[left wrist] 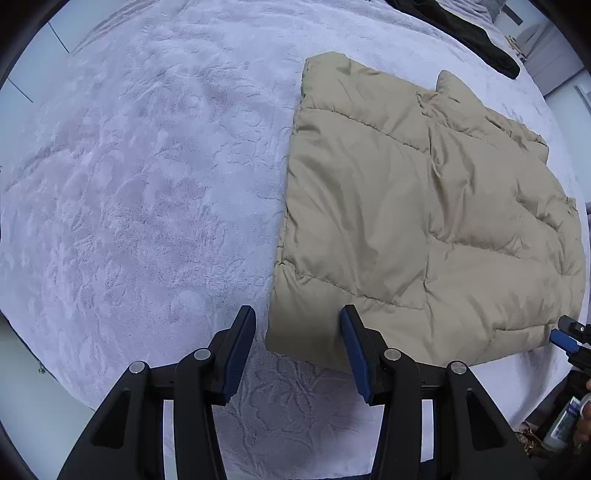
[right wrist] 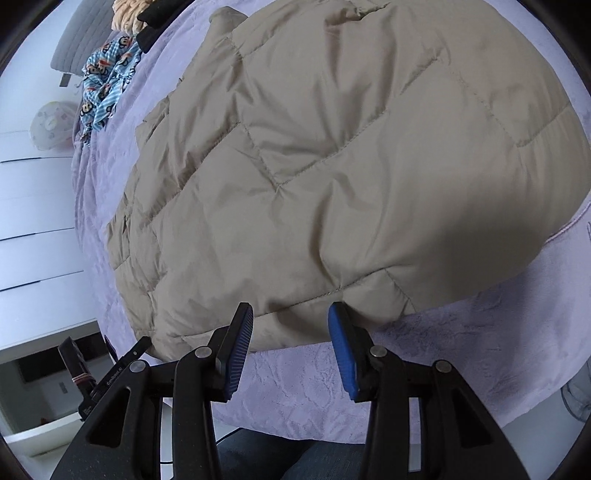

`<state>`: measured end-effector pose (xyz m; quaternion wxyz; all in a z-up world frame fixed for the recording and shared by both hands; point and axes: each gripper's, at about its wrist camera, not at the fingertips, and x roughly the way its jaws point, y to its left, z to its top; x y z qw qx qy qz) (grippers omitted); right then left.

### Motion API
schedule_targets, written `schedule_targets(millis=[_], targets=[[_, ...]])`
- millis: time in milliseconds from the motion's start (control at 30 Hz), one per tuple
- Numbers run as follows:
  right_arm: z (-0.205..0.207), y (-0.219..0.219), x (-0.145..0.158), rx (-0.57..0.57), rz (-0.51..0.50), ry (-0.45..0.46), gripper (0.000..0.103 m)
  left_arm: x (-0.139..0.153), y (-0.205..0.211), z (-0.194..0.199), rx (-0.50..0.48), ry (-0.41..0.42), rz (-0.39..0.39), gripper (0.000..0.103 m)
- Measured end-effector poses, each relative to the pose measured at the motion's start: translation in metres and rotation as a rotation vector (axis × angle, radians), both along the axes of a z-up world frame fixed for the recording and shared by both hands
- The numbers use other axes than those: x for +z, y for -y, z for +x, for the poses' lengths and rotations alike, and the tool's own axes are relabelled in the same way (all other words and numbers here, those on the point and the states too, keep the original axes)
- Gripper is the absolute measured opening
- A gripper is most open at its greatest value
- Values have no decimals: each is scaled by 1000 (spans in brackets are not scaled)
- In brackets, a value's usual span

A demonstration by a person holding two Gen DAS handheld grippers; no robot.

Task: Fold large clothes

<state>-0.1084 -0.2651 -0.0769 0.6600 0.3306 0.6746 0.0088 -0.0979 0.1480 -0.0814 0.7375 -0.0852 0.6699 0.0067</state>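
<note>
A tan quilted puffer jacket [left wrist: 424, 214] lies folded into a rough rectangle on a lilac fleece bed cover [left wrist: 147, 184]. My left gripper [left wrist: 298, 321] is open and empty, hovering at the jacket's near left corner. In the right wrist view the same jacket [right wrist: 332, 155] fills most of the frame. My right gripper [right wrist: 291, 317] is open and empty, just above the jacket's near edge. The right gripper's blue tip also shows at the far right of the left wrist view [left wrist: 565, 338].
A black garment [left wrist: 469, 33] lies at the bed's far end. A blue patterned cloth [right wrist: 107, 81] and a yellow fluffy item [right wrist: 129, 14] lie at the bed's far left. The bed cover's edge [right wrist: 332, 413] runs just below the right gripper. White floor [right wrist: 33, 221] lies left.
</note>
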Motion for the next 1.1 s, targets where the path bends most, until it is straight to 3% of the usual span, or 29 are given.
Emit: schedule_targets(millis=[133, 167, 200, 233, 267, 667, 800, 867, 933, 1100], targets=[[2, -15, 6, 30, -25, 10, 56, 7, 1, 6, -29, 0, -18, 50], [3, -19, 7, 41, -26, 12, 58, 8, 2, 7, -35, 0, -18, 54], [4, -23, 7, 50, -28, 14, 59, 8, 3, 9, -40, 3, -16, 65], [4, -27, 8, 59, -29, 15, 60, 9, 4, 9, -40, 12, -8, 93], [5, -32, 8, 71, -32, 15, 60, 12, 4, 9, -35, 34, 0, 102], [6, -59, 8, 117, -41, 21, 60, 14, -2, 13, 1, 86, -25, 102], [5, -65, 10, 122, -54, 41, 74, 9, -3, 14, -4, 67, -31, 102], [4, -69, 11, 129, -64, 47, 75, 9, 0, 14, -30, 70, 1, 102], [2, -74, 12, 136, -74, 57, 86, 11, 3, 13, -56, 88, 45, 102], [1, -85, 14, 171, -97, 74, 86, 10, 0, 15, -76, 89, 64, 102]])
